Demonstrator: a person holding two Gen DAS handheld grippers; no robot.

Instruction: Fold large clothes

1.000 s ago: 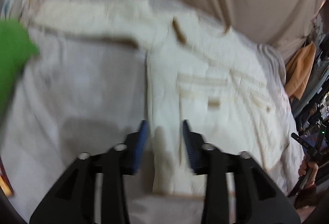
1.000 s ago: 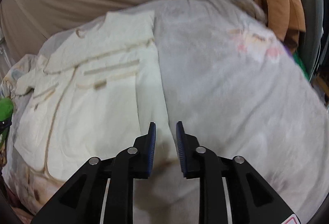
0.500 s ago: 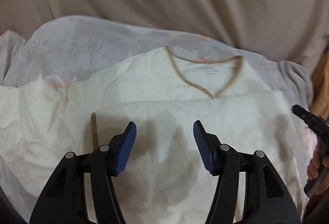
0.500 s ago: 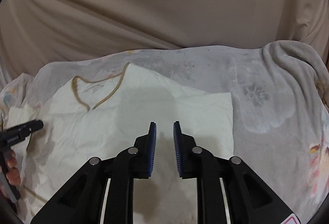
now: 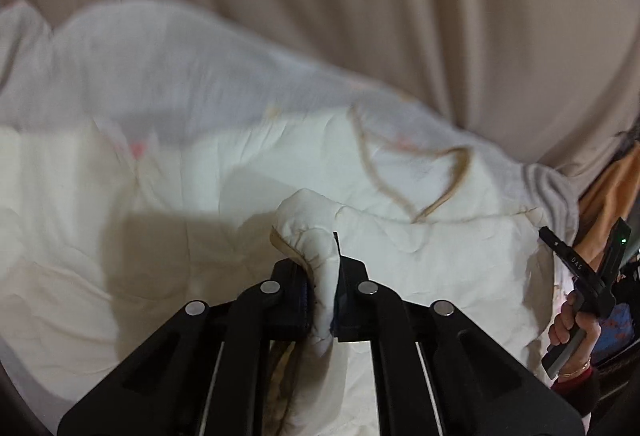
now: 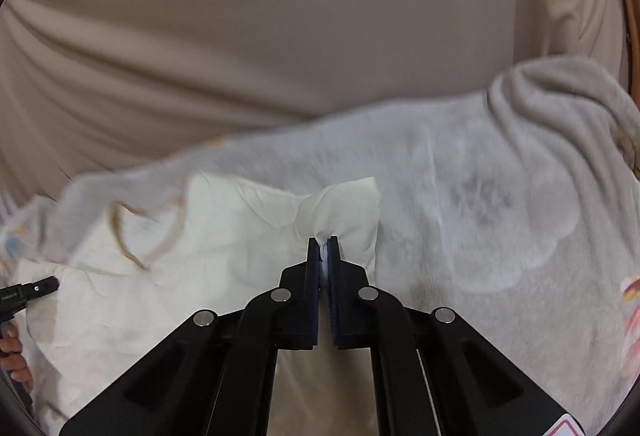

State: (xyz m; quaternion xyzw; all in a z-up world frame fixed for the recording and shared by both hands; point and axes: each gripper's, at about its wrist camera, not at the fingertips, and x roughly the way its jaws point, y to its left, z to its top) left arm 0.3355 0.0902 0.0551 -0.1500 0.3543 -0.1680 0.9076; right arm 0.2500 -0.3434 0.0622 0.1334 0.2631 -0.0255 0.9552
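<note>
A cream garment [image 5: 180, 244] with a tan-trimmed V neckline [image 5: 412, 175] lies spread on a pale blanket. My left gripper [image 5: 322, 268] is shut on a bunched fold of the cream garment near its lower edge. In the right wrist view the same garment [image 6: 132, 296] shows at left. My right gripper [image 6: 324, 248] is shut on its right corner, which puckers up above the fingertips. The left gripper's tip [image 6: 36, 288] shows at the far left edge. The right gripper [image 5: 580, 276] shows at the far right of the left wrist view.
A pale grey blanket [image 6: 480, 215] with faint printed shapes covers the surface under the garment. A beige curtain [image 6: 300, 35] hangs close behind. An orange cloth [image 5: 612, 187] hangs at the far right.
Both grippers have closed on the garment: the left, open half a second ago, now pinches a bunched fold; the right now pinches the right corner. Both have moved forward and down onto the cloth.
</note>
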